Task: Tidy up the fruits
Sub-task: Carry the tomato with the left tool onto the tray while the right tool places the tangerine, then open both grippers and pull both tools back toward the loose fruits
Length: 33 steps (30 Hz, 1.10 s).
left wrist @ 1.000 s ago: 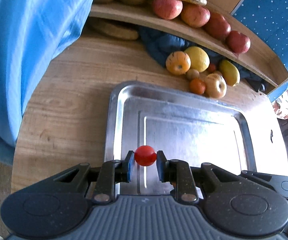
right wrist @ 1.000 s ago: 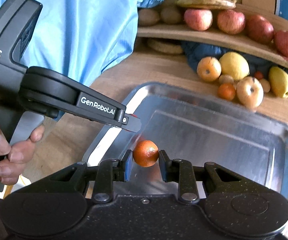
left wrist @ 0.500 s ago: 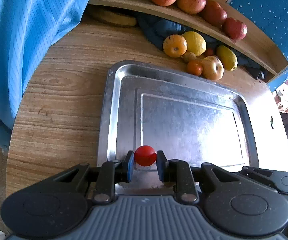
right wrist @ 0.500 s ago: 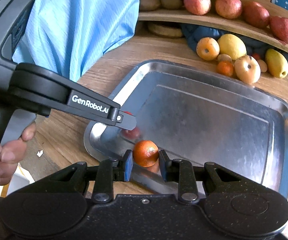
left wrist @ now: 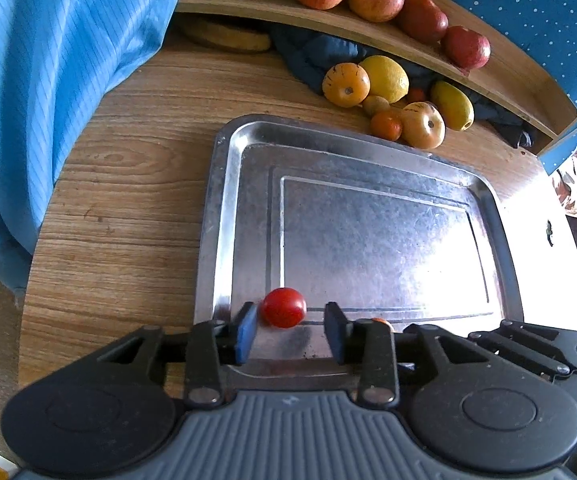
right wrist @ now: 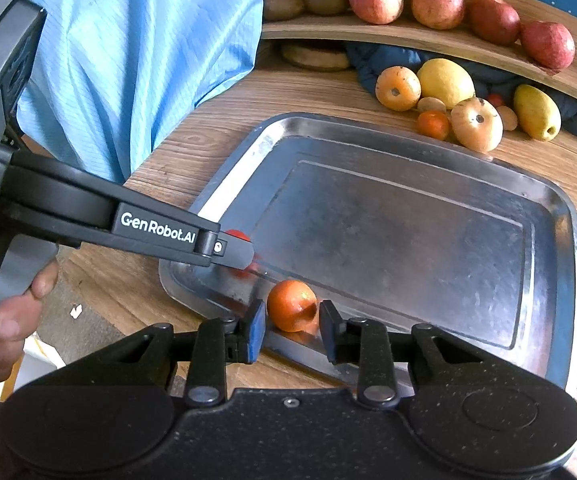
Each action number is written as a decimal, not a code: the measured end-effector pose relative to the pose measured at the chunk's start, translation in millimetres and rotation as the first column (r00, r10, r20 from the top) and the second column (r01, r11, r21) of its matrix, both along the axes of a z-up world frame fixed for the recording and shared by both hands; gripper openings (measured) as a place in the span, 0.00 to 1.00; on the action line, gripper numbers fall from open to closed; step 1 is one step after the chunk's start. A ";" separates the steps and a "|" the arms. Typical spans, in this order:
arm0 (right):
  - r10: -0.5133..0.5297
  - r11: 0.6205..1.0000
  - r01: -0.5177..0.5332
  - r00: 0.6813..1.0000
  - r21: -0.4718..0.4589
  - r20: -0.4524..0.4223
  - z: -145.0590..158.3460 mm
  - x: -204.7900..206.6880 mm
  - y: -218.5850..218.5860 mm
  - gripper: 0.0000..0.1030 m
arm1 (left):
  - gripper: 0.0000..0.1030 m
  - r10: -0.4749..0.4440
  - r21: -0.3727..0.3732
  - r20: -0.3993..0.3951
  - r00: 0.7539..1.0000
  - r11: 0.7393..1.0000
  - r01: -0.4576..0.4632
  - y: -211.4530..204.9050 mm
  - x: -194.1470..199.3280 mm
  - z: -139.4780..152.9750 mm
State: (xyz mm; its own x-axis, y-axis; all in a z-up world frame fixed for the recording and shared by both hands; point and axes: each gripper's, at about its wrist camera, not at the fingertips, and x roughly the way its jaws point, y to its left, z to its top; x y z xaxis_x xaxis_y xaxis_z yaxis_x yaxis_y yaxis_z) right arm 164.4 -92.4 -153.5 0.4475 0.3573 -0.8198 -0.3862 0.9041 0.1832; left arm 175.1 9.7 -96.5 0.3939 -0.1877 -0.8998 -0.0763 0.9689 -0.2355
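Note:
A silver metal tray (left wrist: pixel 212 216) lies on the wooden table. My left gripper (left wrist: pixel 290 328) hangs over its near left corner, and its jaws are opening. A small red tomato (left wrist: pixel 283 307) sits between them on the tray, close to the left pad and clear of the right one. In the right wrist view that gripper (right wrist: pixel 236 254) reaches in from the left, half hiding the tomato (right wrist: pixel 235 235). My right gripper (right wrist: pixel 290 330) is shut on a small orange fruit (right wrist: pixel 291 310) just above the tray's near rim (right wrist: pixel 224 300); its jaws are starting to ease apart.
Beyond the tray lies a pile of yellow and orange fruits (left wrist: pixel 384 80) on a dark blue cloth (left wrist: pixel 308 52). A curved wooden shelf (left wrist: pixel 368 28) above holds red apples (left wrist: pixel 376 0). The person's light blue garment (left wrist: pixel 48 80) hangs at the left; a hand (right wrist: pixel 4 320) grips the left tool.
The left jaws have opened and the tomato now rests on the tray instead of being pinched. Both grippers drew back toward the tray's near edge. The right gripper's pads loosened slightly.

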 end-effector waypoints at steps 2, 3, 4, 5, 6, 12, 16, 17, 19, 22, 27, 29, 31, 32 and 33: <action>-0.004 1.000 0.004 1.000 0.004 0.005 1.9 -2.0 -2.0 0.34 | 0.54 0.002 0.016 0.007 1.000 1.000 -0.002 -0.9 -2.7 3.4; -0.006 1.000 0.006 1.000 0.005 0.008 3.0 -2.8 -3.0 0.37 | 0.60 0.004 0.029 0.010 1.000 1.000 -0.004 -1.6 -4.0 5.4; -0.008 1.000 0.008 1.000 0.007 0.012 4.3 -3.4 -4.1 0.38 | 0.62 0.004 0.040 0.016 1.000 0.999 -0.005 -2.0 -5.8 7.5; -0.010 1.000 0.009 1.000 0.009 0.017 5.7 -4.8 -5.2 0.40 | 0.66 0.003 0.045 0.021 1.000 0.999 -0.004 -2.2 -7.7 9.7; -0.011 1.000 0.011 1.000 0.010 0.021 7.2 -6.1 -5.9 0.43 | 0.70 0.002 0.049 0.024 1.000 0.999 -0.003 -2.4 -9.5 11.7; -0.027 1.000 0.026 0.999 0.015 0.044 15.4 -16.3 -13.1 0.60 | 0.91 -0.008 0.087 0.036 0.999 0.996 0.005 -4.4 -21.1 20.0; -0.037 0.999 0.036 0.998 0.017 0.059 20.3 -23.9 -17.8 0.71 | 0.98 -0.026 0.122 0.031 0.999 0.992 0.022 -7.4 -30.3 24.7; -0.040 0.999 0.039 0.997 0.018 0.061 21.2 -25.6 -19.4 0.76 | 0.99 -0.033 0.128 0.027 0.999 0.991 0.029 -7.8 -32.5 25.7; -0.048 0.999 0.046 0.997 0.020 0.064 23.0 -29.5 -22.4 0.82 | 0.99 -0.054 0.145 0.012 0.998 0.988 0.052 -9.8 -37.6 26.9; -0.060 0.998 0.058 0.996 0.025 0.070 25.7 -34.4 -27.3 0.89 | 0.99 -0.078 0.170 -0.010 0.997 0.982 0.078 -11.8 -42.3 27.0; -0.081 0.997 0.081 0.994 0.008 0.067 27.1 -40.0 -32.7 0.96 | 0.99 -0.082 0.205 -0.027 0.996 0.975 0.086 -13.2 -43.3 28.3; -0.093 0.996 0.093 0.993 0.004 0.067 27.3 -41.7 -35.4 0.98 | 0.99 -0.084 0.218 -0.035 0.996 0.972 0.089 -13.6 -42.4 28.1; -0.107 0.994 0.107 0.992 0.004 0.064 26.9 -42.8 -38.8 0.99 | 0.99 -0.086 0.227 -0.039 0.996 0.969 0.092 -13.9 -40.7 28.4; -0.115 0.993 0.115 0.991 0.001 0.061 26.1 -42.6 -40.4 0.99 | 0.99 -0.086 0.230 -0.039 0.995 0.969 0.093 -13.7 -39.2 28.3; -0.122 0.992 0.123 0.991 -0.006 0.057 25.2 -42.2 -41.9 0.99 | 0.99 -0.087 0.234 -0.040 0.995 0.968 0.094 -13.7 -37.5 28.0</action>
State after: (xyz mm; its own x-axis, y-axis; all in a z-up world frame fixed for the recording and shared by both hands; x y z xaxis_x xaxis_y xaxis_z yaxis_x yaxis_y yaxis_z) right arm 122.2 -134.3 -128.3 0.5334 0.2893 -0.7949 -0.2818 0.9468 0.1554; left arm 137.6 -4.0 -68.5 0.3582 -0.0029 -0.9336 0.0110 0.9999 0.0011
